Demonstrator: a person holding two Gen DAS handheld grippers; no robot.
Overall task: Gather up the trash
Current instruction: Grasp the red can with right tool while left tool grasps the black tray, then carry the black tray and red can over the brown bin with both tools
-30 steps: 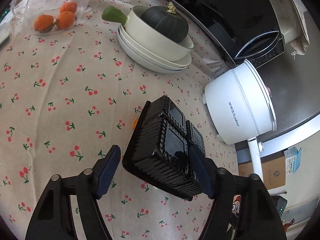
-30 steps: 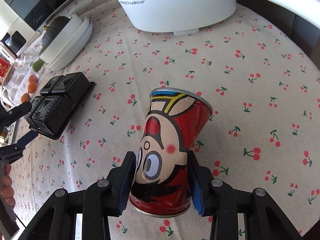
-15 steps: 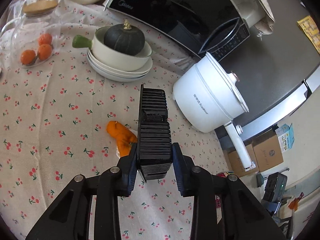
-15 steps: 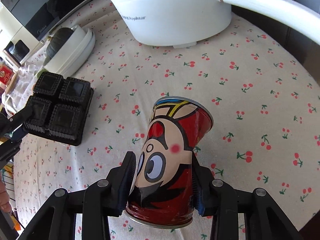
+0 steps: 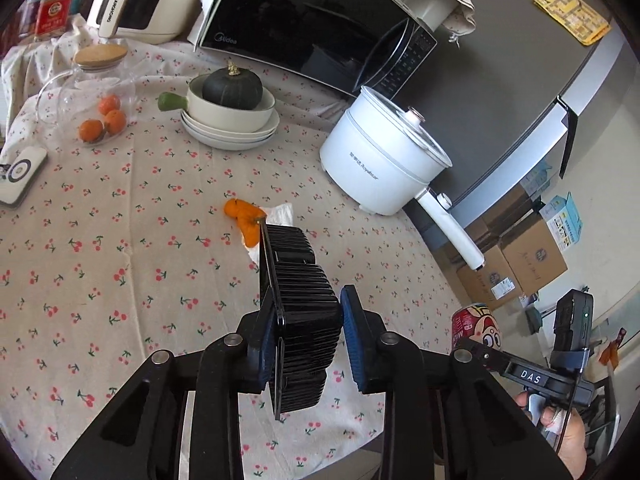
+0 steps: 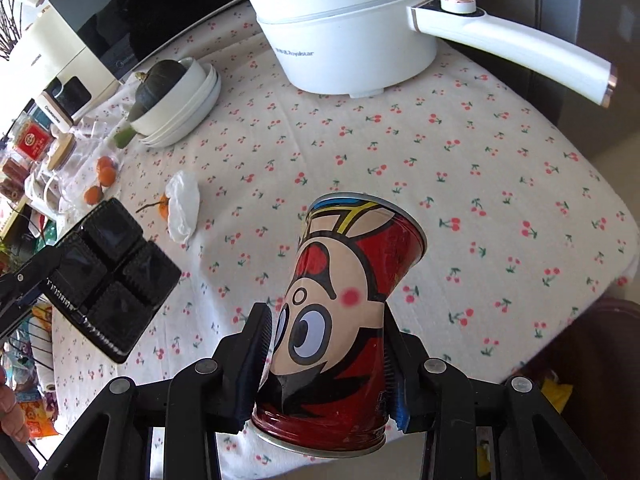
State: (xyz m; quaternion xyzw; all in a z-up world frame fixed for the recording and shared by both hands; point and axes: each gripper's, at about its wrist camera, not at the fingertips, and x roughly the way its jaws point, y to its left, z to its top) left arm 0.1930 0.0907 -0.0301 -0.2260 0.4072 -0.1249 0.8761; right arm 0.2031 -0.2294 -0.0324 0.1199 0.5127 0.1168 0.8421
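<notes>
My left gripper (image 5: 306, 342) is shut on a black ribbed plastic tray (image 5: 298, 312), held edge-on above the table. The tray also shows in the right wrist view (image 6: 114, 276) at the left, lifted clear of the cloth. My right gripper (image 6: 326, 354) is shut on a dented red cartoon can (image 6: 344, 320), held above the table's near edge; the can also shows in the left wrist view (image 5: 478, 326). An orange peel (image 5: 244, 220) and a crumpled white wrapper (image 6: 184, 204) lie on the cherry-print tablecloth (image 5: 120, 240).
A white electric pot (image 5: 384, 164) with a long handle (image 6: 520, 48) stands at the back right. Stacked white dishes with a dark squash (image 5: 232, 114), a glass jar with oranges (image 5: 100, 100), a microwave (image 5: 316, 28) and a white device (image 5: 22, 174) stand around the table.
My left gripper closed on the black tray, lifted it and turned it edge-on, uncovering the orange peel and wrapper. My right gripper lifted the can and drew back from the pot.
</notes>
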